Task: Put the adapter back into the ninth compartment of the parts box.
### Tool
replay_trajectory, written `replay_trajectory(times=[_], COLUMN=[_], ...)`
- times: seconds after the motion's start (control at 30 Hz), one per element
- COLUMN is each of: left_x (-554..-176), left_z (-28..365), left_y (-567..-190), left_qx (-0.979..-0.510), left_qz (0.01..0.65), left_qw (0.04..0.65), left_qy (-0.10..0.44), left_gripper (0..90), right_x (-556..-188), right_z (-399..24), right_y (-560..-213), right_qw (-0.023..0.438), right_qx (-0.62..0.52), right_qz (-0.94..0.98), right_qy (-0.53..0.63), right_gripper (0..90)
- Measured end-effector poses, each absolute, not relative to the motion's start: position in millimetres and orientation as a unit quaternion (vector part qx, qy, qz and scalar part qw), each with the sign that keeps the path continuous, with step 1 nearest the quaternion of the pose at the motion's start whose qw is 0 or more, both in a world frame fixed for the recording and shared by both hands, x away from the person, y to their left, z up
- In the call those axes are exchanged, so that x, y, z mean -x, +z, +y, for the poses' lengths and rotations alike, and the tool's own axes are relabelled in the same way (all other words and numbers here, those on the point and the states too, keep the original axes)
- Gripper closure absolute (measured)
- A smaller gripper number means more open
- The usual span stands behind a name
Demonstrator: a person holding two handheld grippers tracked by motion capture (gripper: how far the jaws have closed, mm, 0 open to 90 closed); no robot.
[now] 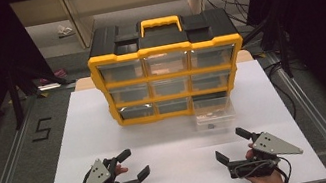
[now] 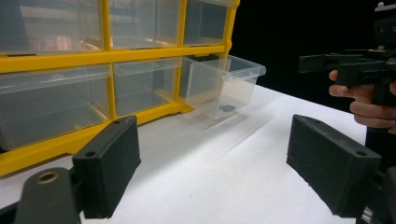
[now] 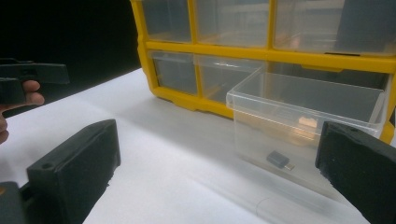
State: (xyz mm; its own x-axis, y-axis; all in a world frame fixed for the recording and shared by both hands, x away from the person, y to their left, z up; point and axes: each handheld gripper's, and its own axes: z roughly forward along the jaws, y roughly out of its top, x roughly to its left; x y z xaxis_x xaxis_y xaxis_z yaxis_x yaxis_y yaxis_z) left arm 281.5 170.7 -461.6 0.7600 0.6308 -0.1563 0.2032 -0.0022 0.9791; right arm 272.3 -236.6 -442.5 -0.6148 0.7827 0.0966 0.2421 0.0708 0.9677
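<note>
Nearest, the left gripper (image 1: pixel 130 166) and right gripper (image 1: pixel 232 146) are held wide apart, empty. Beyond, a clear plastic drawer (image 1: pixel 213 112) stands pulled from the yellow-framed organiser cabinet (image 1: pixel 164 49); it could be tipped out if knocked carelessly.

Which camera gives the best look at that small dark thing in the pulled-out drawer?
The right gripper view: the dark part lies close, seen through the clear drawer wall. The left gripper view shows it farther off; the high view shows a speck.
</note>
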Motion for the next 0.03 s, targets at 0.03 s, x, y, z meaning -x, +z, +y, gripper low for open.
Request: replay_trajectory(times=[0.03], left_x=[-281.7], left_z=[170.7], left_y=[-461.6], left_qx=[-0.688], left_qz=[0.303], left_qw=[0.638], left_qy=[0.168], left_gripper=[16.8], right_x=[-272.4], right_z=[-236.9], right_y=[-442.4], right_qw=[0.235], right_qx=[-0.369], right_qz=[0.693], right_qy=[0.573], right_gripper=[0.6])
